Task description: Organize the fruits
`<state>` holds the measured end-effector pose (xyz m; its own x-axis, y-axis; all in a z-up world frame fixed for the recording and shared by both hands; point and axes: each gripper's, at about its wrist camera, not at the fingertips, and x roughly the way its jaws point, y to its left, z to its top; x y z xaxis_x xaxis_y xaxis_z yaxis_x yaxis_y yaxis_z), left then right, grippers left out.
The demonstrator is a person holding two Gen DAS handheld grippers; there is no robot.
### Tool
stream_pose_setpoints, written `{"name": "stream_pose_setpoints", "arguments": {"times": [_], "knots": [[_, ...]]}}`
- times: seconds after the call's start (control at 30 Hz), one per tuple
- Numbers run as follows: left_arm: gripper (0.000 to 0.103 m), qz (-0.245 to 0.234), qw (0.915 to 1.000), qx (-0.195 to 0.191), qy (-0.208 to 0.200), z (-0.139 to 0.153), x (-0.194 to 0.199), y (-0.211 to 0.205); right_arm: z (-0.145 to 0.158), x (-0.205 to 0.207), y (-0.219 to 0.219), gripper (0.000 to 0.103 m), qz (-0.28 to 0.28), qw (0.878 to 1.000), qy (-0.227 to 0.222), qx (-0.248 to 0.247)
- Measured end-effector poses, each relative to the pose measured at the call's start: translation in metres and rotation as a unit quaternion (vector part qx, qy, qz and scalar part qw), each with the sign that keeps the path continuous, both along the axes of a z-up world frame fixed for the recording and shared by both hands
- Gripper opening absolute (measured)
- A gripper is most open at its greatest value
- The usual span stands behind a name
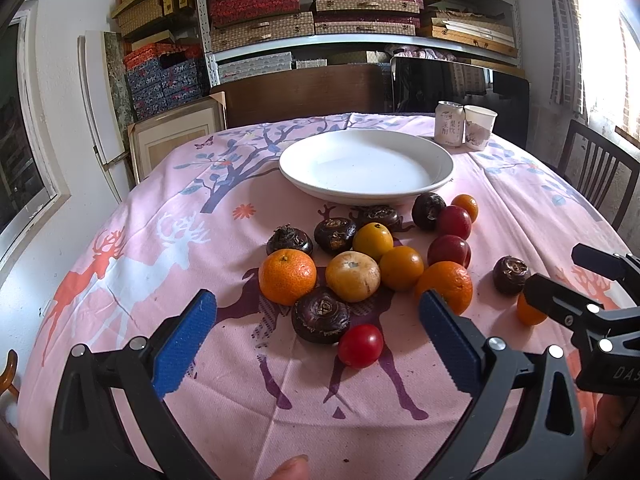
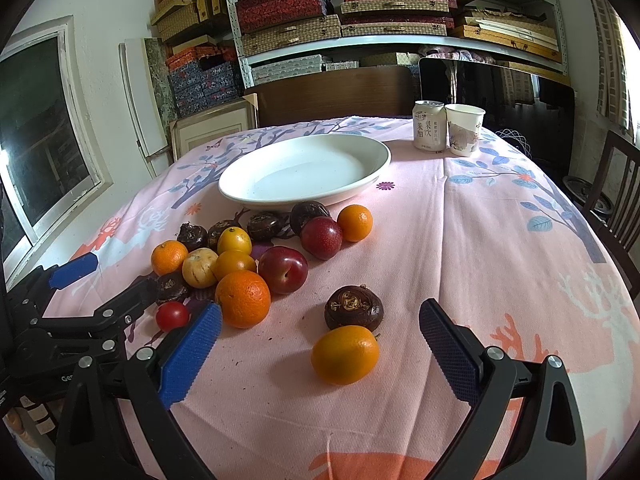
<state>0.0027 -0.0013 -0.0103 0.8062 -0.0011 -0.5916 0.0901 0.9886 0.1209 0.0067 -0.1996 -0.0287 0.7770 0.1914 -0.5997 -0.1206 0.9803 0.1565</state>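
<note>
Here, your left gripper [image 1: 318, 334] gapes before the fruit heap [image 1: 360, 264] mid-table below the empty plate [image 1: 366, 166]; your right gripper [image 2: 320, 346], jaws apart, frames the kumquat [image 2: 345, 354]: light, smooth, probably roll-prone; pinch its middle.

plate [image 2: 384, 160]: white, shallow, nothing in it, stood behind the fruit.
fruit pile [image 1: 354, 276]: oranges, plums, dark water chestnuts, a pale round fruit and one cherry tomato [image 1: 360, 345], clustered touching on the cloth just before the plate.
strays: one water chestnut [image 2: 353, 307] and one small orange [image 2: 345, 354] lay apart, right of the pile.
</note>
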Motion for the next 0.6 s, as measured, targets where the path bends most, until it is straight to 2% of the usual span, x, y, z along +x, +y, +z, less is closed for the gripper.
{"name": "stream_pose_setpoints", "arguments": {"times": [0.6], "knots": [[0.099,0.0,1.0,0.0,0.002,-0.004,0.0003,-0.0011,-0.0003,0.0001,0.0,0.1,0.0,1.0,0.001,0.0]]}}
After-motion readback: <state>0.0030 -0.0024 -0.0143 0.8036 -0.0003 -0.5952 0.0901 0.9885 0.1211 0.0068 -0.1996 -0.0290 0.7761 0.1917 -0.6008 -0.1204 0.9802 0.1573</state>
